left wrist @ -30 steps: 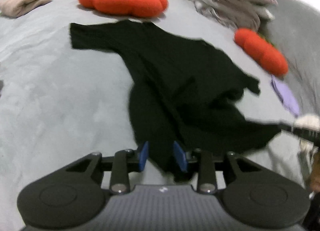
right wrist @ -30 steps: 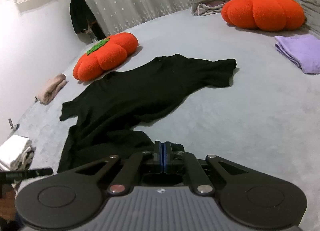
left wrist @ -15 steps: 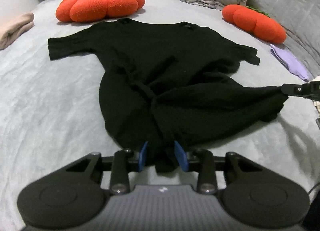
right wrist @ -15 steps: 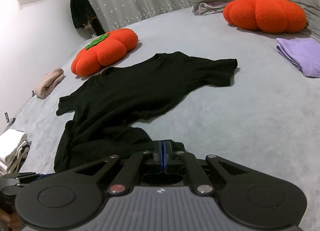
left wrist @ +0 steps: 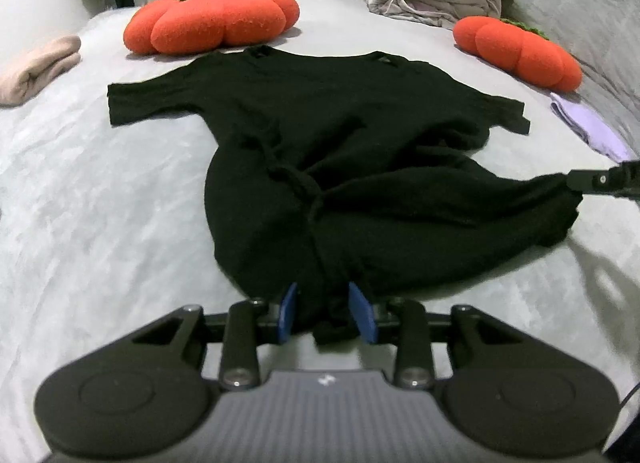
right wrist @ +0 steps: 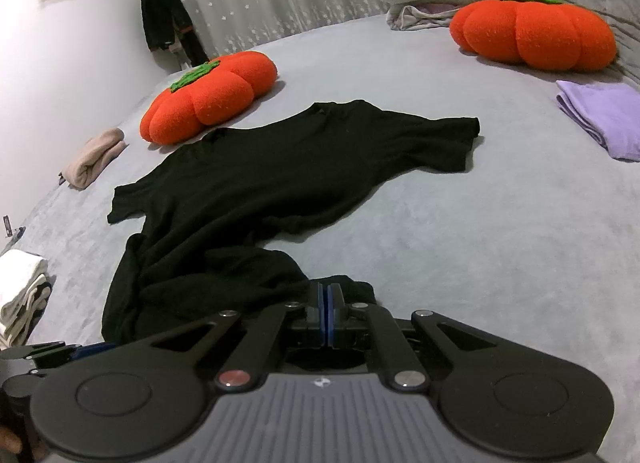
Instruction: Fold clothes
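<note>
Your right gripper (right wrist: 327, 317) is clamped tight on the black shirt's (left wrist: 340, 167) hem corner, your left gripper (left wrist: 327, 313) straddles the hem with fingers apart, and the shirt sprawls rumpled before the orange pumpkin cushion (left wrist: 212, 19).

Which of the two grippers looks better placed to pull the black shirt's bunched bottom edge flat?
The right gripper, probably. Its jaws are shut on the black shirt, at the hem corner. The left gripper has open jaws straddling the crumpled hem, so it must close first.
</note>
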Action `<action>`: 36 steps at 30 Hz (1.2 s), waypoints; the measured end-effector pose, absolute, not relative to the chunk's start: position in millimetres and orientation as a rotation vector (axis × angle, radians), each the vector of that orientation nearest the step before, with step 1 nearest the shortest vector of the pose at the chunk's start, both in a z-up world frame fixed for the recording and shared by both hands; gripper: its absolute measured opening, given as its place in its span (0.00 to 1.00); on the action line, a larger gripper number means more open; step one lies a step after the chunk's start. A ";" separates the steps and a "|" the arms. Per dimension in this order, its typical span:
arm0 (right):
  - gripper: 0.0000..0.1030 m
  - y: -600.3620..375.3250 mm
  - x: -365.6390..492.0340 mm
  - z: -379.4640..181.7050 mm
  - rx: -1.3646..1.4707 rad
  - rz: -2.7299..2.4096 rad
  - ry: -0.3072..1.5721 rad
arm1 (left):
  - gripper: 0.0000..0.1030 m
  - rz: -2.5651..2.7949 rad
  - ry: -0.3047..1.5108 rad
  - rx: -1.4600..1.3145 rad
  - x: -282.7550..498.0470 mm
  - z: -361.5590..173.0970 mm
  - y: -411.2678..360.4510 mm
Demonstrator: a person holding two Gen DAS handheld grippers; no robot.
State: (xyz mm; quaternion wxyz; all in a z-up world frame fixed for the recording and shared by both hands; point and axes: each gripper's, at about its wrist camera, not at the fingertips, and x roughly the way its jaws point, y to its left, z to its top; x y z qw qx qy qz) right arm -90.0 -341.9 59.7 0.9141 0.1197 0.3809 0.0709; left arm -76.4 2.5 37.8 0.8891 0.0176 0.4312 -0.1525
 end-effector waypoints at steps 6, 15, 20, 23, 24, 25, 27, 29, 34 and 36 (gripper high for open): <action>0.04 -341.8 -90.2 59.9 0.258 0.139 0.784 | 0.09 -0.325 0.906 0.000 -71.9 44.4 11.4; 0.05 -349.4 -93.5 64.5 0.321 0.135 0.756 | 0.07 -0.322 0.867 -0.085 -72.0 67.2 34.6; 0.05 -350.7 -92.8 62.3 0.343 0.125 0.769 | 0.07 -0.351 0.874 -0.229 -68.9 83.6 62.3; 0.11 -350.5 -90.9 59.0 0.344 0.130 0.793 | 0.07 -0.361 0.866 -0.277 -69.0 89.8 77.2; 0.14 -350.8 -90.6 58.2 0.345 0.124 0.798 | 0.07 -0.364 0.863 -0.292 -68.7 91.8 82.1; 0.21 -351.0 -90.3 57.4 0.345 0.118 0.802 | 0.06 -0.367 0.860 -0.307 -68.4 93.8 86.9; 0.31 -347.9 -89.0 53.8 0.337 0.127 0.821 | 0.06 -0.379 0.857 -0.350 -68.0 97.6 98.7; 0.34 -344.8 -87.6 50.2 0.329 0.135 0.840 | 0.06 -0.388 0.850 -0.384 -68.4 100.8 108.7; 0.34 -336.9 -84.1 41.2 0.307 0.156 0.887 | 0.06 -0.369 0.839 -0.413 -68.5 102.0 128.9; 0.34 -333.8 -82.7 37.6 0.299 0.164 0.906 | 0.06 -0.360 0.845 -0.413 -67.7 98.8 133.1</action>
